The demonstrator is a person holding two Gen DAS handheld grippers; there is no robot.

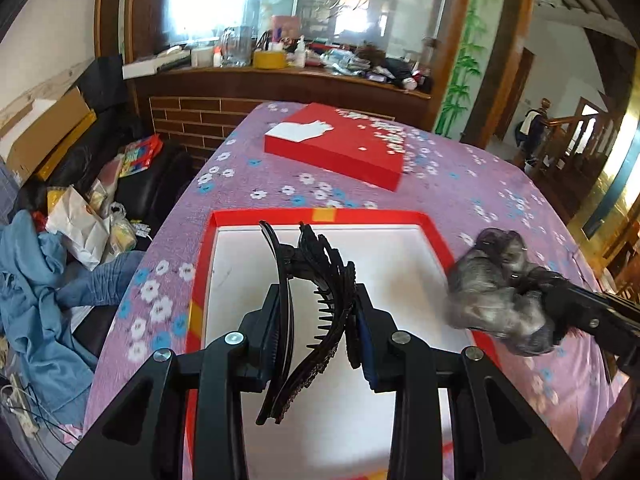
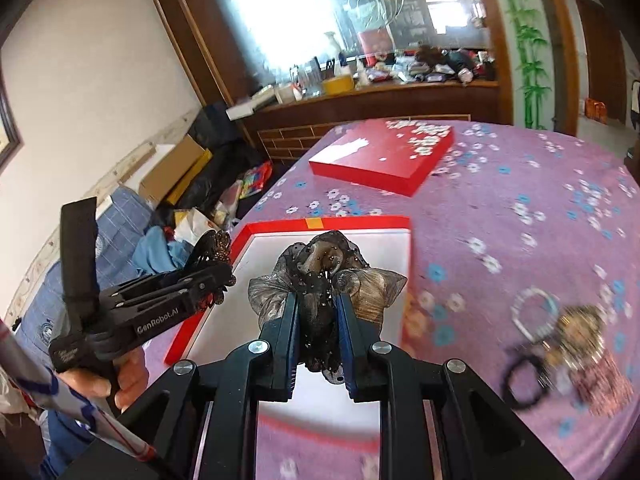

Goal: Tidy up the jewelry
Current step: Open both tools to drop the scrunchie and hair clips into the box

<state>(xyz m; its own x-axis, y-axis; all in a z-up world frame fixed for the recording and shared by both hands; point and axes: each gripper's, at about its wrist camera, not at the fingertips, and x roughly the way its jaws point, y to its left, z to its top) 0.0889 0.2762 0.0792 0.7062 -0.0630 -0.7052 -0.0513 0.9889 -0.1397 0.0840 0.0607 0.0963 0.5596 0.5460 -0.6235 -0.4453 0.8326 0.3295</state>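
Note:
An open red box with a white floor lies on the purple flowered cloth; it also shows in the right wrist view. My left gripper is shut on a black toothed hair clip and holds it above the box. It shows from the side in the right wrist view. My right gripper is shut on a grey-brown gauze hair bow above the box's right part. In the left wrist view the bow hangs over the box's right rim.
The red lid lies farther back on the cloth. Several loose pieces, a black ring, a pale ring and a pink beaded item, lie at the right. Clutter and bags fill the floor to the left.

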